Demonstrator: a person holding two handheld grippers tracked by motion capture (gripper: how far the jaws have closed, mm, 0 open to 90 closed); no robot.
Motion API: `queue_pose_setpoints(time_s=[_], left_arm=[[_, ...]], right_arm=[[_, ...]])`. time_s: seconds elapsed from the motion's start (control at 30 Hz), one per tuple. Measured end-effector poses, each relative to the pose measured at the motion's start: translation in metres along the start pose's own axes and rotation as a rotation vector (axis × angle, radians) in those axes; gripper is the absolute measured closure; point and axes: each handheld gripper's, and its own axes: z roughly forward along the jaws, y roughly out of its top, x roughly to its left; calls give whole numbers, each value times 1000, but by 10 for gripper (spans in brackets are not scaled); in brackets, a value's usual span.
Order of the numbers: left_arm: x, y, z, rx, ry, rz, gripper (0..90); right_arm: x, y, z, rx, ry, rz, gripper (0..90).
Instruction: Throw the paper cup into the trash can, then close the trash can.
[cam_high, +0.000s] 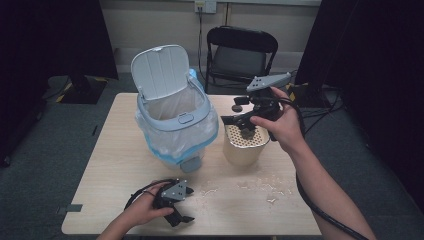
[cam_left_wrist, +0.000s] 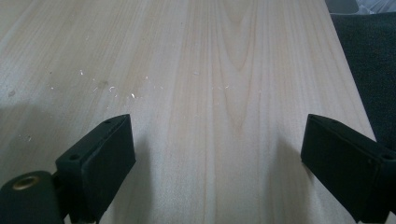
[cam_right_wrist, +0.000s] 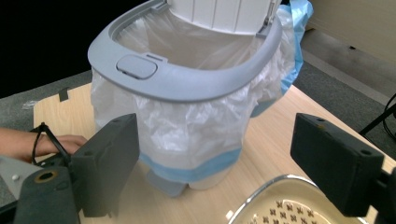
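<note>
1. Left gripper (cam_high: 181, 212) nearest the camera, resting low on the near edge of the table (cam_high: 100, 165); in the left gripper view its jaws stand wide apart over bare wood, nothing between them.
2. Small pale crumbs (cam_high: 260, 187) scattered on the table mid-front, to the right of that gripper.
3. Right gripper (cam_high: 235, 121) held up over the cream container (cam_high: 242, 152) — right of the table's centre. Jaws spread wide in the right gripper view, gripping nothing.
4. Container's perforated insert (cam_right_wrist: 285, 212) sits just below and between the right jaws; a dark lump (cam_high: 247, 133) lies on it, right under the claw, contact unclear.
5. Bin (cam_high: 176, 122) with lid up and a white-and-blue liner stands just left of the container — straight ahead of the right jaws, apart from them.
6. Two dark bits (cam_high: 237, 105) lie on the table behind the container.
</note>
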Motion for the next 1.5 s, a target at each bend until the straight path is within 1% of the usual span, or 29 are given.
queue_pose_setpoints(time_s=[0.13,0.2,0.27,0.33,0.4,0.5,0.6,0.77,0.83,0.87,0.97,1.07,1.17,1.3,1.37,1.4,1.5], left_arm=[[0,0,0,0,0,0,92],[0,0,0,0,0,0,92],[0,0,0,-4,1,-2,92],[0,0,0,0,0,-1,92],[0,0,0,-2,1,-1,92],[-1,0,1,-7,7,-2,91],[-1,0,1,-6,11,-4,88],[-1,0,1,-6,10,-4,87],[-1,0,1,-6,10,-4,87],[-1,0,1,-6,10,-4,87],[-1,0,1,-7,7,-11,87],[-1,0,1,-7,6,-12,87],[-1,0,1,-6,6,-12,87],[-2,0,1,-7,10,-13,87],[-3,0,2,-17,11,-27,87],[-3,0,2,-17,11,-26,87],[-3,-1,3,-21,10,-30,87]], right_arm=[[0,-8,-6,-11,2,8,152],[1,-14,-8,-15,20,6,150],[2,-20,-10,-5,15,2,151],[2,-28,-11,-3,25,7,149],[1,-36,-12,1,20,11,150],[-1,-50,-12,6,34,25,150],[-4,-63,-12,6,35,47,151],[-4,-80,-15,4,44,58,151],[-4,-87,-16,16,40,61,151],[-3,-90,-17,18,38,52,151],[-2,-101,-18,22,49,49,151],[1,-112,-17,43,50,43,150],[3,-124,-16,51,59,49,151],[5,-140,-14,69,80,72,151],[7,-148,-12,77,77,73,153],[7,-152,-11,79,87,77,153],[10,-162,-8,86,92,74,156]])
